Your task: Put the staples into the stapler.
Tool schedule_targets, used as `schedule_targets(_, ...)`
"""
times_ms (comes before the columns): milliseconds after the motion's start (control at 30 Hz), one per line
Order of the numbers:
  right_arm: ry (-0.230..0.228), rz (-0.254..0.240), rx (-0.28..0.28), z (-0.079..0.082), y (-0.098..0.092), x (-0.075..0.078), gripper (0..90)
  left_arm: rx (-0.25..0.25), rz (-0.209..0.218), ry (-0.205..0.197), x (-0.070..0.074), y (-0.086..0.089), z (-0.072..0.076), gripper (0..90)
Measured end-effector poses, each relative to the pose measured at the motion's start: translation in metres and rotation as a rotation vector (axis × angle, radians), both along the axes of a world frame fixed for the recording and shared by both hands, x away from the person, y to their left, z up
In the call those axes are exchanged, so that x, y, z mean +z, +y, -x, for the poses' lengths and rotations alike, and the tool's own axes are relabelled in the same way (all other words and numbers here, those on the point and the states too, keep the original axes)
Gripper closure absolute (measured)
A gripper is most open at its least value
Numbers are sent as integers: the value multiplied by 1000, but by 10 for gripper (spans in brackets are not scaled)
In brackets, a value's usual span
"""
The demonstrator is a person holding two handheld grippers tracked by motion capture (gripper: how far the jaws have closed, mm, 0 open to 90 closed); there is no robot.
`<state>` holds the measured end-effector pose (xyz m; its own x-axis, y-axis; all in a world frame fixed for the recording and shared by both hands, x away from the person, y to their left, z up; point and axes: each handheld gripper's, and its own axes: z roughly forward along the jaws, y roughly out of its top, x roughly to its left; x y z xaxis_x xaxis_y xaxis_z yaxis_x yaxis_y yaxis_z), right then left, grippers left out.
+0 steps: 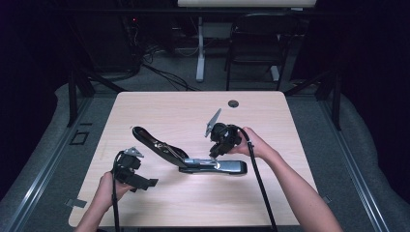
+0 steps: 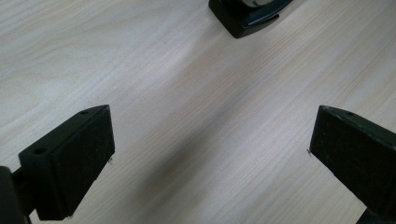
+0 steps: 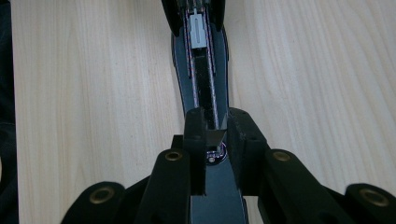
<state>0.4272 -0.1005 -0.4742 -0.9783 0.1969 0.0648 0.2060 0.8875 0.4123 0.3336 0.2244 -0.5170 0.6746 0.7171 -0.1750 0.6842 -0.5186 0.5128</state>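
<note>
Meanwhile, the right tongs [image 3: 215,135] are pinching a thin metal part of the opened black stapler [image 1: 193,157] on the pale wood-grain counter [image 1: 159,111]; the left tongs [image 2: 210,149] are hovering, spread.

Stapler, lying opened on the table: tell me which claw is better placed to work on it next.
Right. The right claw is nearly shut over the stapler, astride its open channel. The left claw hangs open over bare table, apart from it.

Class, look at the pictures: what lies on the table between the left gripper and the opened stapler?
Nothing: in the high view, bare wood separates the left gripper from the stapler. The left gripper view shows the same, empty table between its open jaws and the stapler's end.
</note>
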Motion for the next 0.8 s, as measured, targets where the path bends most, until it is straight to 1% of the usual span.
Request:
schedule_targets(133,8,0,2,-3,-1,-4,783,-2,0,-2,0,0,0,0)
schedule_targets(200,9,7,8,-3,-2,-4,784,-2,-2,-2,0,0,0,0)
schedule_targets(233,13,3,5,-3,-2,-4,784,-1,-1,-2,0,0,0,0)
schedule_targets(367,9,3,16,-3,-4,-5,784,-2,-2,-2,0,0,0,0)
schedule_targets(400,10,-4,15,-3,-4,-5,784,-2,-3,-2,0,0,0,0)
schedule_targets(433,8,5,19,-3,-4,-5,783,-2,-3,-2,0,-1,0,0)
schedule_targets(533,15,-11,25,-2,-5,-5,784,-1,-4,-2,0,-1,0,0)
schedule_targets(567,13,-2,28,-2,-4,-5,783,-1,-3,-1,0,0,0,0)
schedule_targets(667,13,4,34,-1,-4,-6,784,-2,-4,-1,0,-1,0,0)
schedule_targets(700,14,-2,33,-1,-4,-7,783,-2,-4,0,0,-1,0,0)
schedule_targets(800,13,9,35,-1,-5,-7,783,0,-2,2,-1,-1,0,0)
